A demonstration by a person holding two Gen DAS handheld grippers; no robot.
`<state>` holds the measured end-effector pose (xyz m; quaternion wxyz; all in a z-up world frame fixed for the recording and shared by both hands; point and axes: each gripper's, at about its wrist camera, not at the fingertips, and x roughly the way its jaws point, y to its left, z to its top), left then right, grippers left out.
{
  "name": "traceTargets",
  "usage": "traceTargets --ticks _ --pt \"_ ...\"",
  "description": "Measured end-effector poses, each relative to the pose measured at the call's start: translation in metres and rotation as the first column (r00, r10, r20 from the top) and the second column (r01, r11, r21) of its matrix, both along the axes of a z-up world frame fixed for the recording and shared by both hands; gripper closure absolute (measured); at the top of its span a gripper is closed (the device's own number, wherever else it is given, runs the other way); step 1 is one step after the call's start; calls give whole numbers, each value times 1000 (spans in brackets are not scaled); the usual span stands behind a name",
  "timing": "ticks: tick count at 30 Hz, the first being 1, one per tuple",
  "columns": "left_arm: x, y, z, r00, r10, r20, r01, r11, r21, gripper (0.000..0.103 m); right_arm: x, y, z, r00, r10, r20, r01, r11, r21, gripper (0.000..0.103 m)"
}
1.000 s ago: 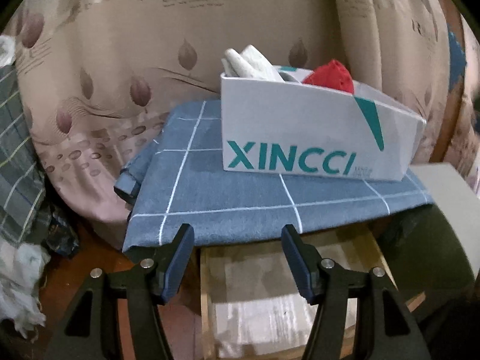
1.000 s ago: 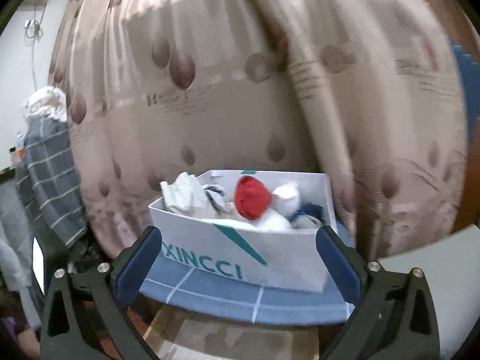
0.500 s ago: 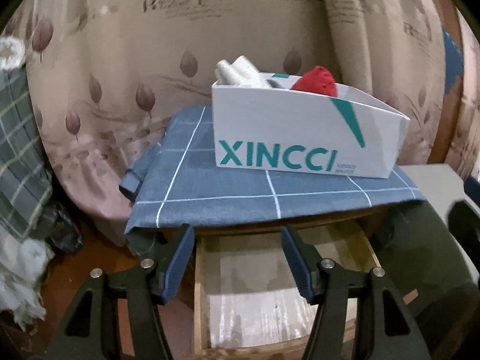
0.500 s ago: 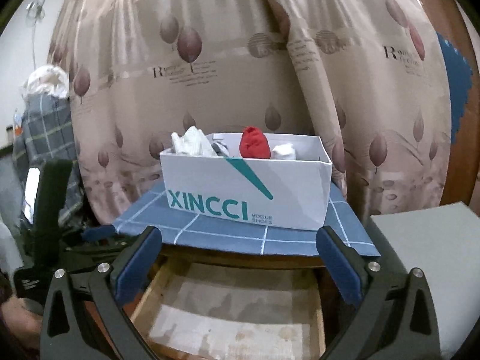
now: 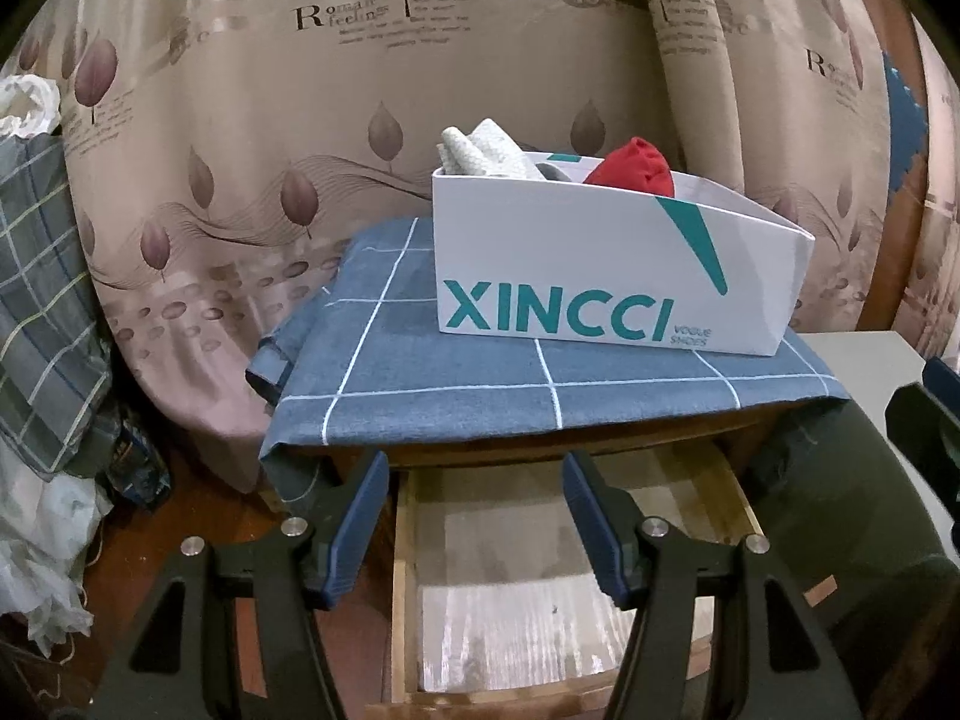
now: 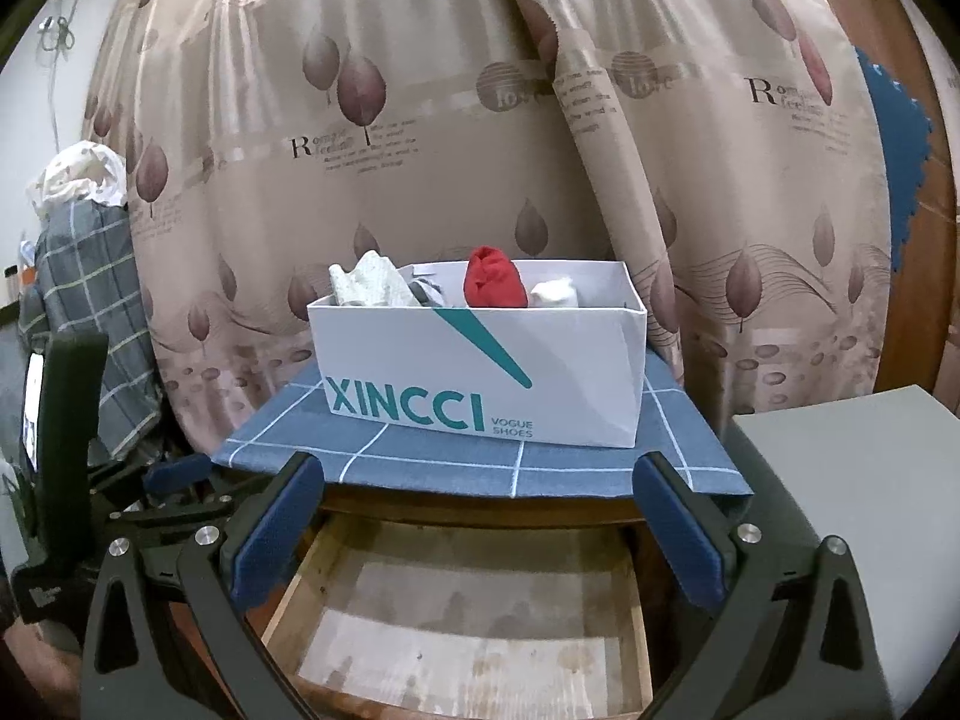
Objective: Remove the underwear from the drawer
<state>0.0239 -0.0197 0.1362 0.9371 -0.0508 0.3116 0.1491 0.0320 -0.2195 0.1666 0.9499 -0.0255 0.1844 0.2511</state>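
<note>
An open wooden drawer [image 5: 540, 600] [image 6: 468, 630] lies just below both grippers; only its pale lining paper shows. Above it, a white XINCCI shoe box [image 5: 570, 258] [image 6: 570, 372] stands on a blue checked cloth [image 5: 450, 384] [image 6: 432, 456]. Rolled garments sit in the box: a red roll [image 5: 633, 165] [image 6: 495, 285], a white patterned roll [image 5: 480, 150] [image 6: 372, 285] and a small white roll [image 6: 555, 294]. My left gripper [image 5: 474, 516] is open over the drawer's back edge, holding nothing. My right gripper [image 6: 477, 522] is open wider, also holding nothing.
A leaf-print curtain [image 5: 240, 120] hangs close behind the stand. A grey flat surface [image 6: 840, 480] adjoins the drawer on the right. Grey checked fabric [image 5: 36, 300] and white cloth pile up at the left over a wooden floor.
The right wrist view has pulled back and sunk: the box sits farther off and the open drawer has come into sight. In the left wrist view more of the drawer shows too.
</note>
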Motion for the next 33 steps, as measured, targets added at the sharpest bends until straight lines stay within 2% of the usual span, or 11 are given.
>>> traceTargets --ticks 7,18,33 --pt "1 -3 0 1000 3 1 -3 1000 21 41 -2 0 -1 1000 -8 23 8 1000 16 1" --pt "-3 -4 6 999 14 33 -16 998 60 41 0 0 -1 1000 4 11 -4 1000 15 1" --pt "-6 -4 16 1000 8 25 -10 998 60 41 -2 3 -3 999 45 8 -45 999 -7 1"
